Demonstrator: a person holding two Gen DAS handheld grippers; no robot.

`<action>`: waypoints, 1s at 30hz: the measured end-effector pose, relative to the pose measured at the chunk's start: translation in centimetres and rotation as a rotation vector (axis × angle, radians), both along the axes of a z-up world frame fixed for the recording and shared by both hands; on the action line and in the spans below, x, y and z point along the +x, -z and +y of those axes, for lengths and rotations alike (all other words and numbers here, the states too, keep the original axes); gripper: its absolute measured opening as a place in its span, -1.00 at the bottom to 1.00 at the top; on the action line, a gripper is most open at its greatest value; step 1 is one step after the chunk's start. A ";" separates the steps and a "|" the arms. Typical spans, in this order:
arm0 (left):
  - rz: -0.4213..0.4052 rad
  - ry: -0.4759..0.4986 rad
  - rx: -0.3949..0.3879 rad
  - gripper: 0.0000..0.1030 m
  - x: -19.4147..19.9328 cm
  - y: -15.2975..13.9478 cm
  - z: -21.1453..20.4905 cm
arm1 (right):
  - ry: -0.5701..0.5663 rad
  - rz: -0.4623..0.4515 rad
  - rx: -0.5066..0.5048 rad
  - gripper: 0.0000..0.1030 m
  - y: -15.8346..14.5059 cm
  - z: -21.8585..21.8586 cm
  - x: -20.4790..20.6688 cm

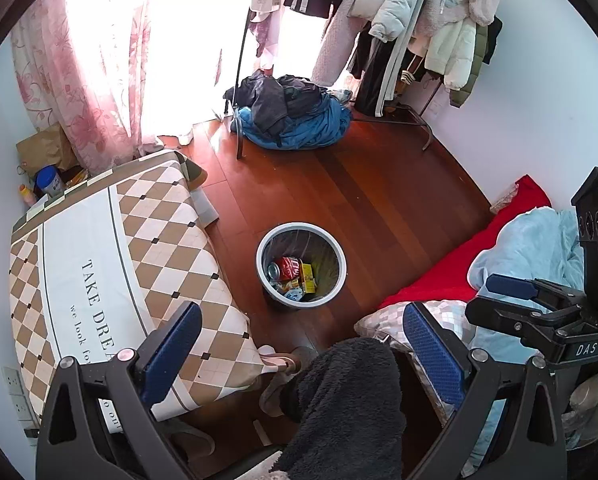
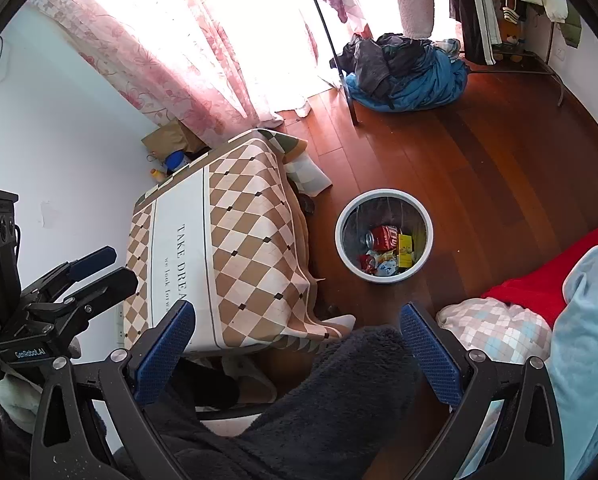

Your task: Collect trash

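A round grey trash bin (image 1: 338,251) with a pale rim stands on the wooden floor; it also shows in the right wrist view (image 2: 427,220). Inside lie a red soda can (image 1: 288,268), a yellow box (image 1: 307,277) and several wrappers. The can (image 2: 385,237) and box (image 2: 405,249) show in the right view too. My left gripper (image 1: 303,340) is open and empty, held high above and short of the bin. My right gripper (image 2: 297,338) is open and empty too. The right gripper (image 1: 511,300) shows at the right edge of the left view, the left gripper (image 2: 99,268) at the left of the right view.
A table with a checked cloth (image 1: 119,264) stands left of the bin. A bed with a red sheet (image 1: 451,276) and a pale blue blanket lies on the right. A pile of clothes (image 1: 295,114) and a clothes rack sit at the back. A dark fleece-clad leg (image 1: 347,408) is below.
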State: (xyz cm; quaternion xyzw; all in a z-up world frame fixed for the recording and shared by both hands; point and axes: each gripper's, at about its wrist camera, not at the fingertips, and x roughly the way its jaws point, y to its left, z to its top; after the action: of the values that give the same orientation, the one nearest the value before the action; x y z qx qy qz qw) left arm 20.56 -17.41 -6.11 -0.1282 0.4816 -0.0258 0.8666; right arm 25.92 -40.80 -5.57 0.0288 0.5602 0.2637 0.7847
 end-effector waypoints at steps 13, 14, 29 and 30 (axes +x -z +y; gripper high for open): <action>-0.002 0.017 -0.007 1.00 -0.1 -0.1 -0.2 | 0.000 -0.001 -0.006 1.00 -0.1 -0.2 -0.2; -0.002 0.017 -0.007 1.00 -0.1 0.0 -0.2 | 0.000 -0.001 -0.006 1.00 -0.2 -0.2 -0.3; -0.003 0.018 -0.014 1.00 -0.3 -0.1 -0.3 | -0.018 0.002 -0.008 1.00 -0.3 -0.1 -0.5; -0.004 0.018 -0.013 1.00 -0.3 -0.1 -0.3 | -0.021 0.001 -0.010 1.00 -0.3 0.0 -0.5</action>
State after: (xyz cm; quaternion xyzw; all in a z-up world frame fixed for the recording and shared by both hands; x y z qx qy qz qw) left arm 20.23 -17.68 -6.04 -0.1296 0.4810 -0.0372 0.8663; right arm 25.46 -40.81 -5.24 0.0193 0.5621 0.2691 0.7818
